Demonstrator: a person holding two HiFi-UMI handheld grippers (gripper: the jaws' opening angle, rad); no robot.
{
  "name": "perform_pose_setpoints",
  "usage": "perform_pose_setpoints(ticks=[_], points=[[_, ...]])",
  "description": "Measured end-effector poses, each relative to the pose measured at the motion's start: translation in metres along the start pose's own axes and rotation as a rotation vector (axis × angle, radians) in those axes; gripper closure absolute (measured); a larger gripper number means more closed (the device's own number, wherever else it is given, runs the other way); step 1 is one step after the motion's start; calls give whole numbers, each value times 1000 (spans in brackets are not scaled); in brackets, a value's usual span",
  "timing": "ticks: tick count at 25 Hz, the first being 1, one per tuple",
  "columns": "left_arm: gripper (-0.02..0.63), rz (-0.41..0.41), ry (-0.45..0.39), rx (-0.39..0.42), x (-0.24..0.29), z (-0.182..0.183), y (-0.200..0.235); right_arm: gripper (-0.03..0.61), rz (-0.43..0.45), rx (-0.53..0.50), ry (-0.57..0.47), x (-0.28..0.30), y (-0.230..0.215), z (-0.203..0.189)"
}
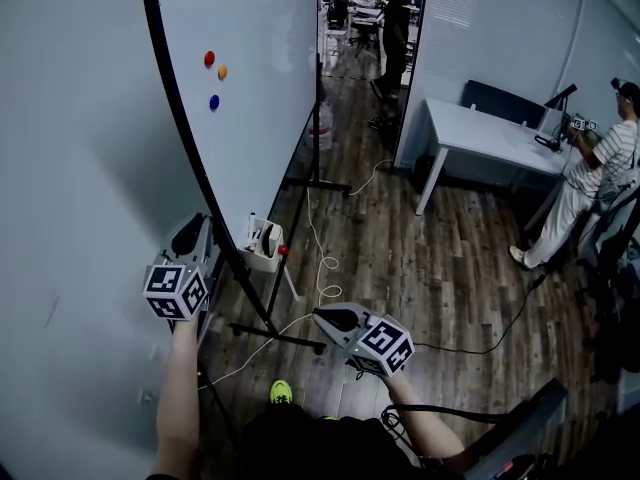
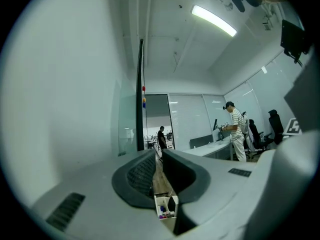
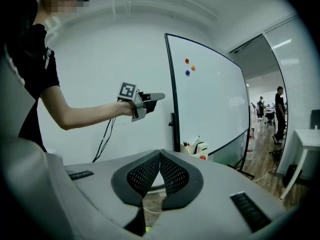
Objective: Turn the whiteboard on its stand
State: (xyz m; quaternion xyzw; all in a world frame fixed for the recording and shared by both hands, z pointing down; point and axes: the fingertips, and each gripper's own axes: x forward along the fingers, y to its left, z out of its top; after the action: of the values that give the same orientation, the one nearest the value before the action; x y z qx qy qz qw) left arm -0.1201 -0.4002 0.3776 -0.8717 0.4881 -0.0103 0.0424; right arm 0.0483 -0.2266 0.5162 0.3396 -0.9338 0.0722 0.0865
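The only print I could make out was the black-and-white square markers on each tool's cube; anything else was too small to read. The whiteboard (image 1: 250, 88) stood upright on its stand (image 1: 285, 338), close beside the left wall (image 1: 70, 168). Its long axis ran away from the person toward the doorway, with its near black-framed edge toward them. The face with the red, orange and blue magnets (image 1: 222, 71) was turned to the room. A tray (image 1: 262, 258) of markers sat at its lower near corner. A white cable (image 1: 325, 268) snaked over the wood floor (image 1: 430, 258) past the stand's feet. To the right stood a bench (image 1: 480, 133) with a person in a striped shirt (image 1: 595, 163) at it, and another person (image 1: 396, 28) stood in the doorway. The left tool (image 1: 190, 230) was at the board's near edge, on its wall side, jaws a sliver apart with nothing between them. The right tool (image 1: 328, 318) hung lower, clear of the board, clenched and empty.
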Motion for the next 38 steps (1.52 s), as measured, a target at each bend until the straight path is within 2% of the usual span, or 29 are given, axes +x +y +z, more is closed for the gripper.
perform_pose_setpoints(ticks=[6, 10, 16, 19, 27, 38], points=[[617, -15, -22, -15, -38, 5, -34, 561, 48, -56, -48, -4, 10, 28], [617, -30, -10, -19, -63, -2, -56, 561, 82, -68, -59, -8, 21, 31], [617, -117, 0, -46, -87, -9, -93, 561, 106, -64, -86, -13, 34, 37], [617, -163, -4, -77, -97, -13, -110, 561, 100, -50, -97, -16, 38, 38], [617, -219, 23, -158, -121, -42, -136, 561, 101, -44, -75, -11, 59, 30], [617, -267, 14, -211, -194, -43, -163, 561, 80, -58, -70, -30, 121, 29]])
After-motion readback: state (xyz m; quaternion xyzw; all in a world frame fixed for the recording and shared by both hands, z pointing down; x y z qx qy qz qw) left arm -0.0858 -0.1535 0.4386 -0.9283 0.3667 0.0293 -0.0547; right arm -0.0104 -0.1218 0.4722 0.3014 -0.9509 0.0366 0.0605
